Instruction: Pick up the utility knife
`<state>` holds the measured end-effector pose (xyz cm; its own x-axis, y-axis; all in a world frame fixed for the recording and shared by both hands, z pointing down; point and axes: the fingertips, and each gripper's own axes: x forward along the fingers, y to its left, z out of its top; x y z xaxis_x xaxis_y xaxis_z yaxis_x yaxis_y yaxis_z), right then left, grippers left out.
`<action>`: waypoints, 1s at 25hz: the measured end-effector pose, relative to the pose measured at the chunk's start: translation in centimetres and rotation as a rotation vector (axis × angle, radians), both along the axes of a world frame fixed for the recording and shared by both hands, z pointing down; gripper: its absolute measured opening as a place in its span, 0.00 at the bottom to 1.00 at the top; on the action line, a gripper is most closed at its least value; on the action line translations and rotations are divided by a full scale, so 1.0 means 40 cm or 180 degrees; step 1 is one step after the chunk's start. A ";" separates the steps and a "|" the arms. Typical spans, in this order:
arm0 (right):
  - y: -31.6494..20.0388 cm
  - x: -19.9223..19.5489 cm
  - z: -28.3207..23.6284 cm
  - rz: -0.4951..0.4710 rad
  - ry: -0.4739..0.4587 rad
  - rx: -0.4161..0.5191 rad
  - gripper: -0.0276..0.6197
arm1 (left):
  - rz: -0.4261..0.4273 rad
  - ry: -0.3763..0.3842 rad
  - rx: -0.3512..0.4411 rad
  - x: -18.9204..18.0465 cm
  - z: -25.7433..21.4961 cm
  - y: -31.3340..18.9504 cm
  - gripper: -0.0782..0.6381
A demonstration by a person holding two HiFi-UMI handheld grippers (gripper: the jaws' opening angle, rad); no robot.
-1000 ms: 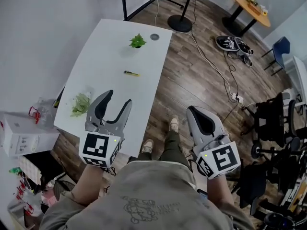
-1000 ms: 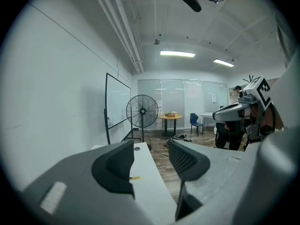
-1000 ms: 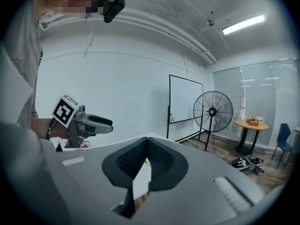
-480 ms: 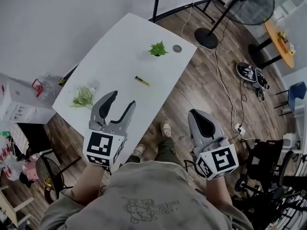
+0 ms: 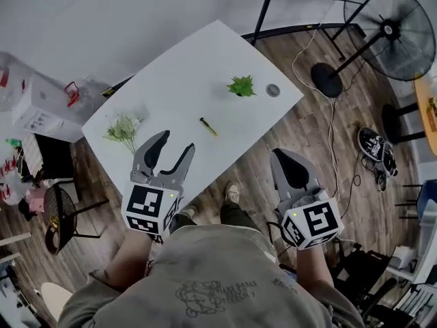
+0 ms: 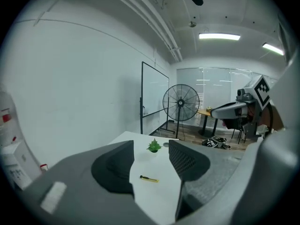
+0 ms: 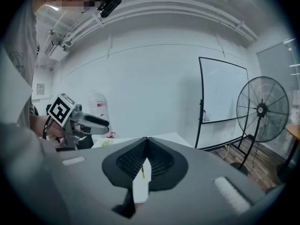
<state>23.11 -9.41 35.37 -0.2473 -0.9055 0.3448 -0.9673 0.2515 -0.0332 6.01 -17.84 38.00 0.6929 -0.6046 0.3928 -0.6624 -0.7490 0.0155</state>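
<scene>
The utility knife (image 5: pixel 209 127), slim, yellow and black, lies on the white table (image 5: pixel 184 67) near its front edge. My left gripper (image 5: pixel 166 154) hovers open over that edge, short of the knife, with nothing between its fingers. In the left gripper view the utility knife (image 6: pixel 150 178) shows on the tabletop between the spread jaws. My right gripper (image 5: pixel 276 156) is shut and empty, off the table's right side above the wooden floor. In the right gripper view the utility knife (image 7: pixel 142 171) shows through a narrow gap below the touching tips.
On the table stand a small green plant (image 5: pixel 241 86), a grey round disc (image 5: pixel 273 90) and a leafy sprig (image 5: pixel 123 128). A standing fan (image 5: pixel 389 29), cables and shoes (image 5: pixel 374 152) are at the right. Boxes (image 5: pixel 41 104) and a black stool (image 5: pixel 58 207) are at the left.
The head view has swung, so the table and knife sit lower and closer to the left gripper. Both grippers hold their places in the frame; the left stays open and the right shut.
</scene>
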 end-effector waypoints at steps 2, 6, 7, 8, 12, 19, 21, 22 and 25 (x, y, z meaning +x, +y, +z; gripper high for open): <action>-0.022 0.020 0.005 -0.0149 -0.0012 -0.0011 0.09 | -0.0142 -0.0011 -0.0039 0.013 0.004 -0.005 0.42; -0.054 0.044 0.019 -0.0408 -0.0037 -0.0036 0.09 | -0.0360 -0.0045 -0.0071 0.035 0.009 -0.010 0.42; -0.061 0.049 0.023 -0.0457 -0.0054 -0.0041 0.09 | -0.0405 -0.0052 -0.0079 0.041 0.011 -0.010 0.42; -0.067 0.055 0.027 -0.0503 -0.0070 -0.0046 0.09 | -0.0448 -0.0058 -0.0090 0.046 0.013 -0.010 0.42; -0.094 0.070 0.040 -0.0665 -0.0121 -0.0056 0.09 | -0.0627 -0.0065 -0.0159 0.057 0.026 -0.007 0.42; -0.131 0.085 0.036 -0.0903 -0.0161 -0.0012 0.09 | -0.0913 -0.0077 -0.0212 0.062 0.031 0.002 0.42; -0.135 0.083 0.039 -0.0947 -0.0162 -0.0018 0.09 | -0.0965 -0.0073 -0.0219 0.059 0.032 0.007 0.42; -0.138 0.081 0.042 -0.0956 -0.0161 -0.0029 0.09 | -0.0991 -0.0066 -0.0226 0.056 0.034 0.007 0.42; -0.148 0.071 0.053 -0.0944 -0.0175 -0.0065 0.09 | -0.1085 0.0031 -0.0306 0.044 0.048 0.000 0.42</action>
<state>25.96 -15.32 37.50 -0.5187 -0.7840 0.3411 -0.8483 0.5215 -0.0915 7.77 -17.84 39.92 0.4617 -0.7624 0.4535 -0.8735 -0.4798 0.0828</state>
